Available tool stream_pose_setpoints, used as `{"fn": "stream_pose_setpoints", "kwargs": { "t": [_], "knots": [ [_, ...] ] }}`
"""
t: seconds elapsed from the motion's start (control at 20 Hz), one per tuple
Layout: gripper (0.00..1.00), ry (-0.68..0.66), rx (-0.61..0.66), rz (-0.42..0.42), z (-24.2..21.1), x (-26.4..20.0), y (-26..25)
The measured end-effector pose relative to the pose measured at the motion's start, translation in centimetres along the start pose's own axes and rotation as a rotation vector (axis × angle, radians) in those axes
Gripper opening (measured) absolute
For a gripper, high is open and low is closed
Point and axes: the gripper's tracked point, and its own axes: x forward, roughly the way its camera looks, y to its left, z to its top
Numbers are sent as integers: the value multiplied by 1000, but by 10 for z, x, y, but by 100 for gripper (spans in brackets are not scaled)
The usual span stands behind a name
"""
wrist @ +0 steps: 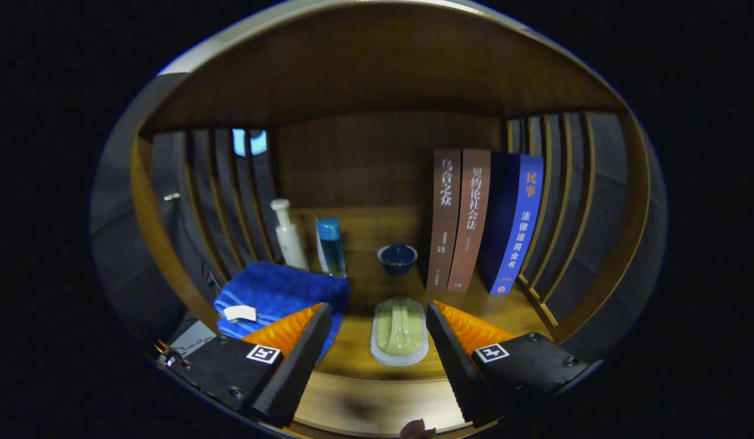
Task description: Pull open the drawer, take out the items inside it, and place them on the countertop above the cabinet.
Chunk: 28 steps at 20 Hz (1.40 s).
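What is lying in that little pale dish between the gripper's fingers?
A pale green spoon lies in the oblong dish, which sits on the wooden shelf between the open gripper fingers. Whatever is under the spoon is covered.

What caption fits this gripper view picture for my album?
Open gripper hovers over a green soap-like bar on its dish, beside a blue towel, books behind.

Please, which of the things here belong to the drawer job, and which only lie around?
Job: wooden countertop; open tongs; pale green dish lying between their fingers, perhaps from the drawer, I cannot tell.
Lying about: folded blue towel; white bottle; blue bottle; dark lidded cup; three upright books.
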Motion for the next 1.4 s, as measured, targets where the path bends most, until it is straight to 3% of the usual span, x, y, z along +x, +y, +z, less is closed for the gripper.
{"fn": "stream_pose_setpoints", "kwargs": {
  "t": [0.2,0.4,0.55,0.8,1.1,1.4],
  "knots": [
    [99,-235,56,94,17,-63,15],
    [99,-396,-44,-15,8,-122,-6],
    [99,-464,-36,-52,-17,-165,-5],
    [99,-444,-51,-82,-94,-194,-2],
    [99,-296,-84,-98,-199,-165,0],
    [99,-200,-46,-119,-245,-134,-3]
  ]
}}
